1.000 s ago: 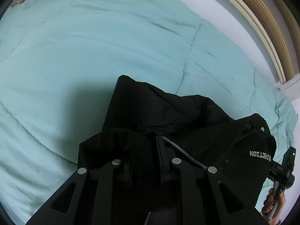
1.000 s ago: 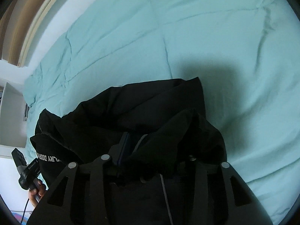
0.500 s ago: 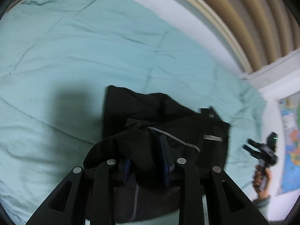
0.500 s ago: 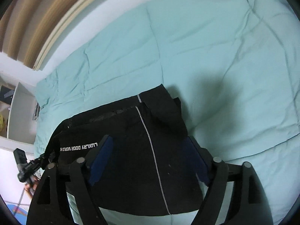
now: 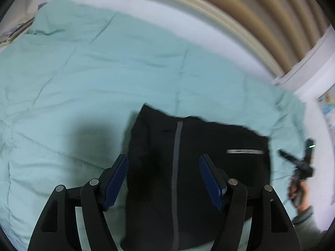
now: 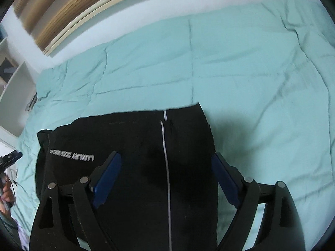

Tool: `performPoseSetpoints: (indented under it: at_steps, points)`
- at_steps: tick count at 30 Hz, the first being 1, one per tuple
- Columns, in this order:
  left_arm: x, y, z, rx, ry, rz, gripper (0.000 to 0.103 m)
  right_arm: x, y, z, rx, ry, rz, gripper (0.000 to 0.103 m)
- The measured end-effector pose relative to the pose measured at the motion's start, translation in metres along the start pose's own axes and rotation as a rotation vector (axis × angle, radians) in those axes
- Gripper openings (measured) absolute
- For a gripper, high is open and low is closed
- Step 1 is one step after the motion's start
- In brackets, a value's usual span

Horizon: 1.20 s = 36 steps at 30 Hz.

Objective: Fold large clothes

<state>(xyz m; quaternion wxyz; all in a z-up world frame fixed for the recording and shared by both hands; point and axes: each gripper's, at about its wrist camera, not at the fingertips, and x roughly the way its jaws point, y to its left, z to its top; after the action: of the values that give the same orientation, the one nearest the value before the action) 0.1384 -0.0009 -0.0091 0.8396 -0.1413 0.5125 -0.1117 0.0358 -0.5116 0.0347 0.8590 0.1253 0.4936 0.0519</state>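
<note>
A black jacket [image 5: 205,146] with a grey zipper line and white lettering lies folded flat on the teal bed cover; it also shows in the right wrist view [image 6: 129,150]. My left gripper [image 5: 163,161] is open and empty above the jacket's left part. My right gripper [image 6: 166,159] is open and empty above the jacket's right part. The right gripper shows at the far right of the left wrist view [image 5: 301,163], and the left gripper at the left edge of the right wrist view [image 6: 8,161], both hand-held.
The teal quilted bed cover [image 5: 83,79] spreads around the jacket, also in the right wrist view [image 6: 251,73]. A white wall and wooden slatted headboard [image 5: 240,10] lie beyond. A white shelf unit [image 6: 14,96] stands at the bed's left side.
Both grippers let go of the jacket and opened, then lifted back. The bunched jacket now lies flat and folded on the bed.
</note>
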Motion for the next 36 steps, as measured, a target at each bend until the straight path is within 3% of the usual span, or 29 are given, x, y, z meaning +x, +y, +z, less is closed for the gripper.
performPoseSetpoints:
  at_steps: [3,6,11,14,15,16,17,18,19,23,26,29,30,32,36]
  points:
    - [0.037,0.013,0.005,-0.010,0.023,0.036,0.072,0.014,-0.007,0.008,-0.023,-0.011,-0.007,0.089]
    - [0.056,0.024,0.014,-0.035,0.021,-0.020,0.072,0.031,-0.016,0.019,-0.040,0.004,0.003,0.089]
    - [0.085,0.039,0.030,-0.049,0.087,-0.093,0.072,0.074,-0.032,0.036,-0.047,0.084,0.042,0.089]
    - [0.102,0.041,0.035,-0.056,0.123,-0.139,0.072,0.101,-0.043,0.039,-0.002,0.142,0.127,0.089]
    - [0.105,0.038,0.036,-0.057,0.121,-0.145,0.071,0.106,-0.045,0.038,0.013,0.145,0.156,0.085]
    - [0.107,0.035,0.035,-0.047,0.110,-0.139,0.068,0.105,-0.045,0.037,0.015,0.131,0.169,0.073]
    - [0.103,0.028,0.034,-0.010,0.082,-0.127,0.043,0.101,-0.042,0.036,0.005,0.117,0.177,0.054]
    - [0.101,0.021,0.032,0.023,0.077,-0.122,0.020,0.097,-0.037,0.034,-0.019,0.104,0.145,0.046]
    - [0.099,0.011,0.030,0.042,0.069,-0.100,0.019,0.093,-0.033,0.032,-0.052,0.092,0.114,0.033]
    - [0.082,-0.009,0.028,0.094,-0.015,-0.027,0.013,0.061,-0.008,0.021,-0.182,-0.001,-0.029,0.023]
    - [0.048,-0.012,0.040,0.066,-0.108,-0.056,0.013,0.035,0.008,0.031,-0.258,-0.089,-0.168,0.022]
    - [0.027,-0.011,0.063,0.017,-0.187,-0.125,0.013,0.017,0.012,0.055,-0.258,-0.164,-0.195,0.021]
    - [0.028,-0.013,0.071,0.010,-0.199,-0.116,0.013,0.019,0.016,0.064,-0.266,-0.179,-0.216,0.021]
    - [0.049,-0.014,0.081,0.011,-0.175,-0.049,0.013,0.035,0.024,0.074,-0.276,-0.175,-0.255,0.021]
    - [0.117,0.002,0.076,-0.040,-0.022,0.057,0.013,0.108,0.017,0.071,-0.278,-0.020,-0.320,0.021]
